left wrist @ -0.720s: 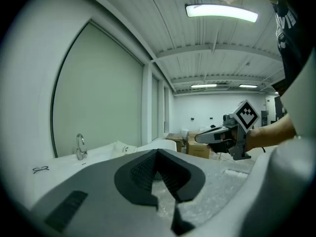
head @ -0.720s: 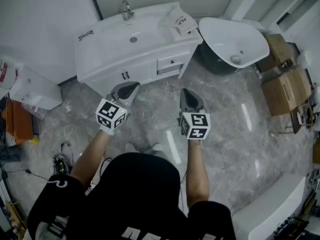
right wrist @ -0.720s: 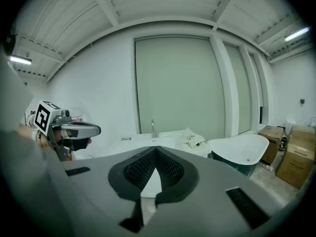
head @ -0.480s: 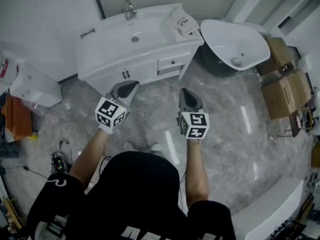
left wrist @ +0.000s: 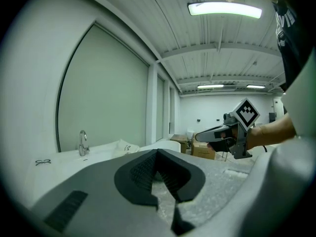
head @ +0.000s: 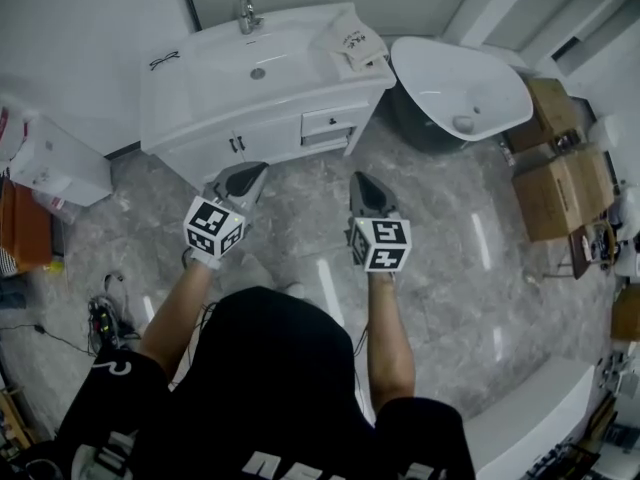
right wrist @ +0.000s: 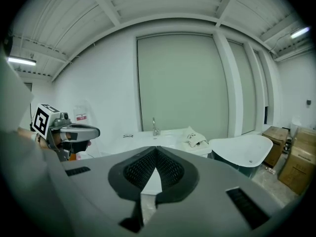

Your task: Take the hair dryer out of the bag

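Observation:
A white drawstring bag [head: 352, 40] with dark print lies on the right end of the white vanity top [head: 205, 78], beside the sink; it also shows in the right gripper view as the bag [right wrist: 195, 138]. No hair dryer shows. Both grippers hang in the air over the floor in front of the vanity, well short of the bag. My left gripper [head: 250, 170] points at the cabinet front, jaws shut and empty. My right gripper [head: 361, 180] is level with it to the right, also shut and empty. Each shows in the other's view: right gripper [left wrist: 200, 136], left gripper [right wrist: 96, 131].
A faucet [head: 246, 13] and a pair of glasses [head: 163, 60] are on the vanity. A white freestanding tub [head: 460, 83] stands right of it, with cardboard boxes [head: 565, 183] beyond. A white box [head: 55, 163] and cables [head: 105, 318] lie at the left.
The head view has slid a little, so the vanity and tub sit slightly further left. Both grippers stay side by side in front of the vanity, still shut.

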Demonstrator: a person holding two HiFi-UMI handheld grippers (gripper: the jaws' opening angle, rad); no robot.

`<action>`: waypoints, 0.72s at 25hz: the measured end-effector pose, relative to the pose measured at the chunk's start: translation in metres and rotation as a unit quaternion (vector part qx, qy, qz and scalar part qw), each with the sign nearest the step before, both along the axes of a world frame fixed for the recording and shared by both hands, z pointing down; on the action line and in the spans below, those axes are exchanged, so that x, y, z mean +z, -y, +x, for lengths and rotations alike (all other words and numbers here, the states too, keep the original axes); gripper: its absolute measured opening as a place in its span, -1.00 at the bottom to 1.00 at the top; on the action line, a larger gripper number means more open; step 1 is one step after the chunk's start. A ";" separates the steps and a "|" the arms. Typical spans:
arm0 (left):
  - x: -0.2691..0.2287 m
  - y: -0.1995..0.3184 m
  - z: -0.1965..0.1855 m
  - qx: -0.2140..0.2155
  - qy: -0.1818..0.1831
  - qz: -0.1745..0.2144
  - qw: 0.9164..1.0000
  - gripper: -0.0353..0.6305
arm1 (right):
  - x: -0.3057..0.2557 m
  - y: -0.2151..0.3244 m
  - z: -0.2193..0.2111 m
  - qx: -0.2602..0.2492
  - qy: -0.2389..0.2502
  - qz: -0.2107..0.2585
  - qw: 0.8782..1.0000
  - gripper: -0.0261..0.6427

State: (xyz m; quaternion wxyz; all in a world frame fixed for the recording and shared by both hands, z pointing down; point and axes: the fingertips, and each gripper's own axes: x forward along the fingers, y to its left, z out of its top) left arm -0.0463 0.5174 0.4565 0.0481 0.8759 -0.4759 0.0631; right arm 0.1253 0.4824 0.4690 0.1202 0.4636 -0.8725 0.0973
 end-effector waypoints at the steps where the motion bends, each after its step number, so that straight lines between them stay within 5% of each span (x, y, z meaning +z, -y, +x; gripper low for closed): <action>1: 0.002 0.001 0.002 -0.002 -0.002 -0.001 1.000 -0.90 | 0.001 0.002 0.002 0.000 0.000 -0.001 1.000 -0.94; 10: 0.014 0.045 0.006 -0.006 -0.016 -0.008 1.000 -0.90 | 0.008 0.039 0.003 -0.004 -0.004 -0.006 1.000 -0.93; 18: 0.029 0.142 0.007 0.027 -0.032 -0.010 0.999 -0.90 | 0.019 0.123 -0.004 0.014 -0.012 -0.008 1.000 -0.93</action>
